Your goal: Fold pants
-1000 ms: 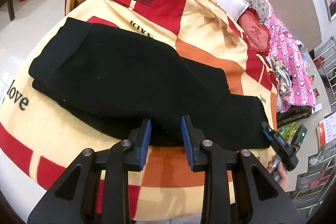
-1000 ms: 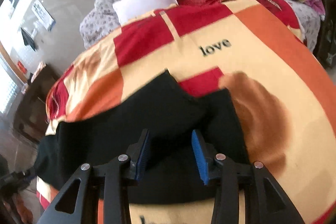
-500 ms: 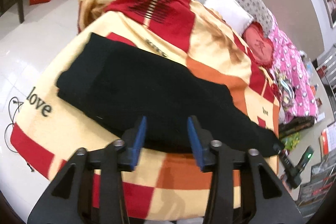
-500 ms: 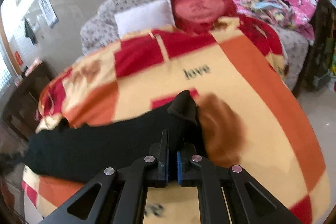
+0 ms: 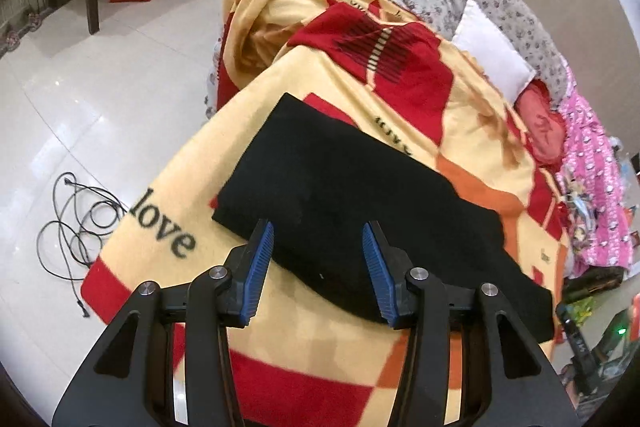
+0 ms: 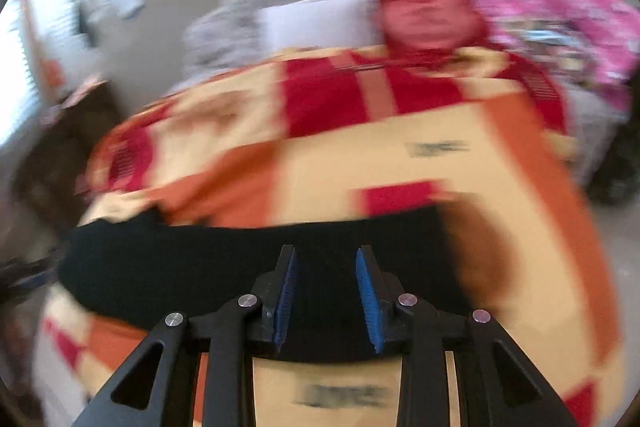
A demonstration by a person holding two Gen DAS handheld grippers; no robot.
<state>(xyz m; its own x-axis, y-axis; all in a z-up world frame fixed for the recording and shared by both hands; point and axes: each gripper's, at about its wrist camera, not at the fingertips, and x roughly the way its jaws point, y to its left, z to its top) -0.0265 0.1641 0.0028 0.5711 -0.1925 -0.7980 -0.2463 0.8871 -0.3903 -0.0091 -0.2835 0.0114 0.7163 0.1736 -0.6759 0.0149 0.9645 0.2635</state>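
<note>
lying flat: black pants [image 5: 360,195], fleecy blanket [image 5: 224,163]

both tongs (left [image 5: 318,267], right [image 6: 327,297]) agape

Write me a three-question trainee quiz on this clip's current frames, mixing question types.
1. True or false: the left hand-held gripper is clamped on the black fabric pants.
2. Multiple choice: the pants lie on A) white floor tiles B) the yellow, red and orange checked blanket C) a wooden chair.
3. Fill in: the right hand-held gripper has its jaws ____.

Key: 1 false, its jaws are open and hold nothing; 2 B; 3 open.
</note>
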